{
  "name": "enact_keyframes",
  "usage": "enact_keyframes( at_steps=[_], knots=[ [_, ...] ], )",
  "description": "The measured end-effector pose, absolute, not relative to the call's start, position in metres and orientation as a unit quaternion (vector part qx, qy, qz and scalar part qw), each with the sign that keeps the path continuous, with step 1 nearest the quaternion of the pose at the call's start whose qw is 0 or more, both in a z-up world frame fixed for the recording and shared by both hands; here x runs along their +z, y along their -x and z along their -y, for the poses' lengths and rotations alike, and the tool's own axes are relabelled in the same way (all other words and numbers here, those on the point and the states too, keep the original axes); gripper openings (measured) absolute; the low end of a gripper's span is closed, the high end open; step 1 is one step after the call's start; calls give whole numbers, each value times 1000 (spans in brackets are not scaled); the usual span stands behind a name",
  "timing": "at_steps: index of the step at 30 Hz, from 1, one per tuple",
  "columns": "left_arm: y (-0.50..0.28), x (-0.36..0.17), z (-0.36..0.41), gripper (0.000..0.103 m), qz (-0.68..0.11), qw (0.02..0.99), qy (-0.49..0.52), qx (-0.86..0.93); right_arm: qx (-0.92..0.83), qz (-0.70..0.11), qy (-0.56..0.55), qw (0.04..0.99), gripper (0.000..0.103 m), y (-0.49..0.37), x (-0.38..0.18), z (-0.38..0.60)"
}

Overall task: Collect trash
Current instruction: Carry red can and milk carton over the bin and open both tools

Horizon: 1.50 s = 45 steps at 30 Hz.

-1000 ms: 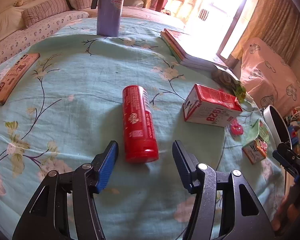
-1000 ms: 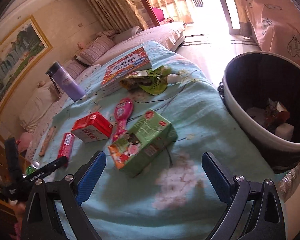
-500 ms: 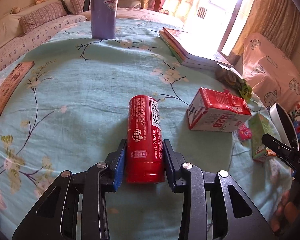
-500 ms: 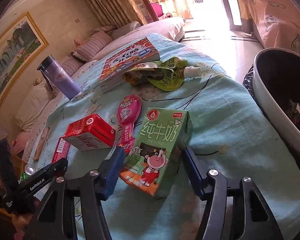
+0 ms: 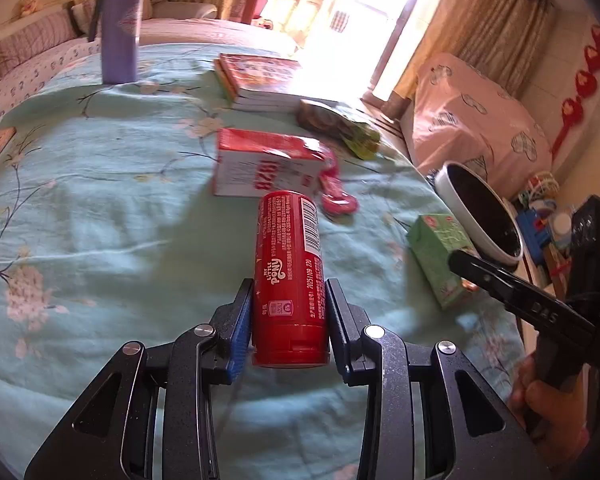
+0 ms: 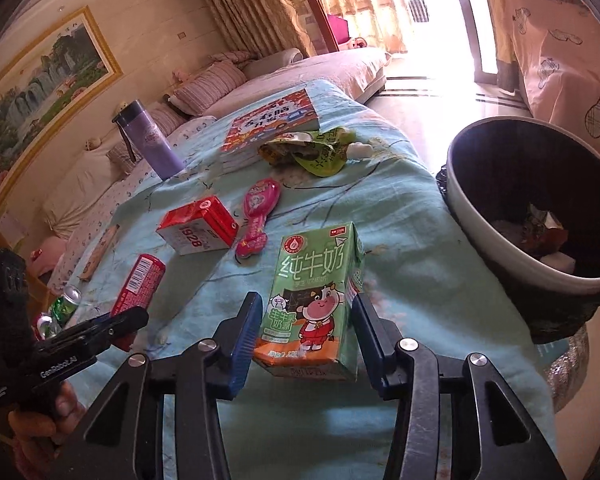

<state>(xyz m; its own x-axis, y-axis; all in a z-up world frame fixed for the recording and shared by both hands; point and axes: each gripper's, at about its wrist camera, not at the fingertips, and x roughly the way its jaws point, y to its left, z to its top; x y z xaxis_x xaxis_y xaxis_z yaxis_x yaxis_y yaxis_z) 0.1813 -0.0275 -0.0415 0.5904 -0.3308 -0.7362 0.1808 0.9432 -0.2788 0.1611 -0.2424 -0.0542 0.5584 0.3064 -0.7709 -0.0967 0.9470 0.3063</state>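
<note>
My left gripper (image 5: 290, 286) is shut on a red "My Little Pony" tube (image 5: 290, 248), held by its near end just above the teal floral cloth (image 5: 100, 220). In the right wrist view my right gripper (image 6: 306, 304) has its jaws closing on a green milk carton (image 6: 316, 272). Both blue pads press its sides, and its near end is raised off the cloth. A black bin with a pale rim (image 6: 458, 196), holding some scraps, stands just right of the carton. The left wrist view shows the same bin (image 5: 448, 184) beyond the carton (image 5: 436, 248).
On the cloth lie a red-and-white carton (image 6: 198, 226), a pink wrapper (image 6: 260, 208), a crumpled green pouch (image 6: 312, 152), stacked books (image 6: 272, 124), a purple flask (image 6: 148, 140) and a green can (image 6: 66, 304). A pink-covered seat (image 5: 480, 128) stands past the bin.
The left jaws closed on the red tube, then carried it to the right, near the red-and-white carton. The right jaws moved in around the green carton, closed on it and tipped it up.
</note>
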Motion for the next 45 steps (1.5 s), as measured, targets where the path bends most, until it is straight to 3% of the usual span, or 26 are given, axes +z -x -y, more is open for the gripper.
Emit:
enact_keyframes(
  at_steps=[8,13,25,45],
  knots=[
    [-166,-38,45,33,-439,883,74,-145,97,-469,-102,872,59,-167,-71,244],
    [-162,-34,49,33,-438,885,66,-140,104,-462,-101,875,45,-165,-73,245],
    [-163,-19,127,33,-429,881,29,-198,101,-415,-147,892,45,-133,-29,310],
    [-178,0,234,33,-413,872,-27,-260,48,-383,-193,902,45,-123,-12,399]
  ],
)
